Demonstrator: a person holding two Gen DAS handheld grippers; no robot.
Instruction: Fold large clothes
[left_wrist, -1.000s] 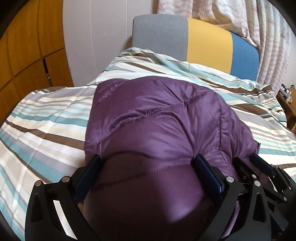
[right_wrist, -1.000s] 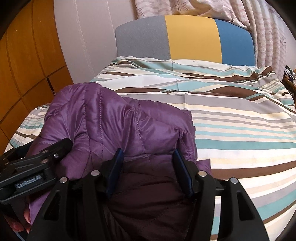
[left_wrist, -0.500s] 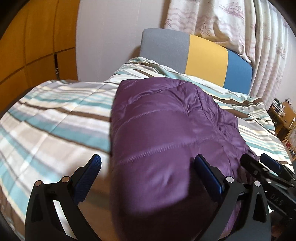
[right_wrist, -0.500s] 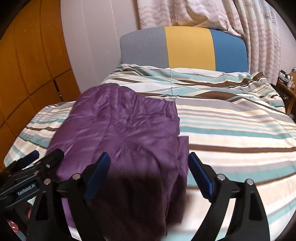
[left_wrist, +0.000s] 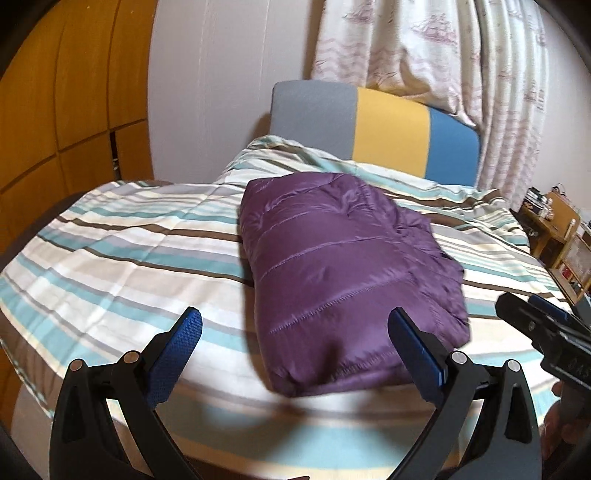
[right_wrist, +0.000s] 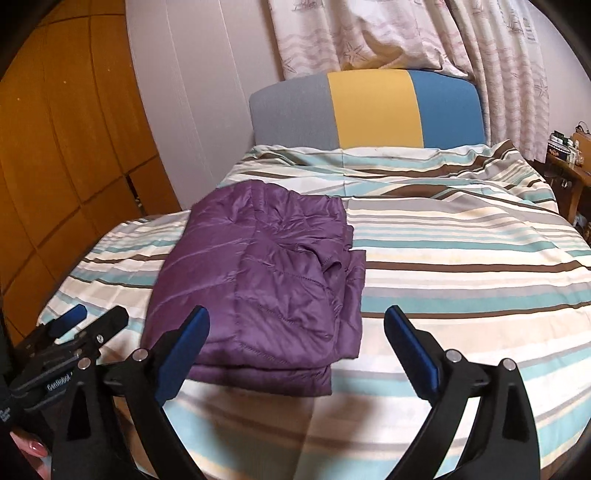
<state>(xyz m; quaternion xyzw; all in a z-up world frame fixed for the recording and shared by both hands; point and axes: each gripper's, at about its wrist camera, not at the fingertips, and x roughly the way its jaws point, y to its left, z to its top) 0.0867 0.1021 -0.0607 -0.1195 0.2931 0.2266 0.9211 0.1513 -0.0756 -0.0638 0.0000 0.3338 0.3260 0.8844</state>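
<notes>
Purple quilted jacket (left_wrist: 343, 280) lies folded into a compact bundle on the striped bed cover (left_wrist: 122, 254). Left gripper (left_wrist: 295, 350) stands wide apart and empty; right gripper (right_wrist: 295, 347) is opening, nothing between. Folding looks essentially finished.

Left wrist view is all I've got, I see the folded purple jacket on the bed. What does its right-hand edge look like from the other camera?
Observer: In the right wrist view the jacket has a loose flap sticking out along its right edge, not tucked in.
Operator: Is the right gripper touching it?
Observer: No. The right gripper is opening, with nothing between its pads; the jacket lies beyond them.
Operator: Anything else on that side of the bed?
Observer: Only the bare striped cover to the jacket's right.
</notes>
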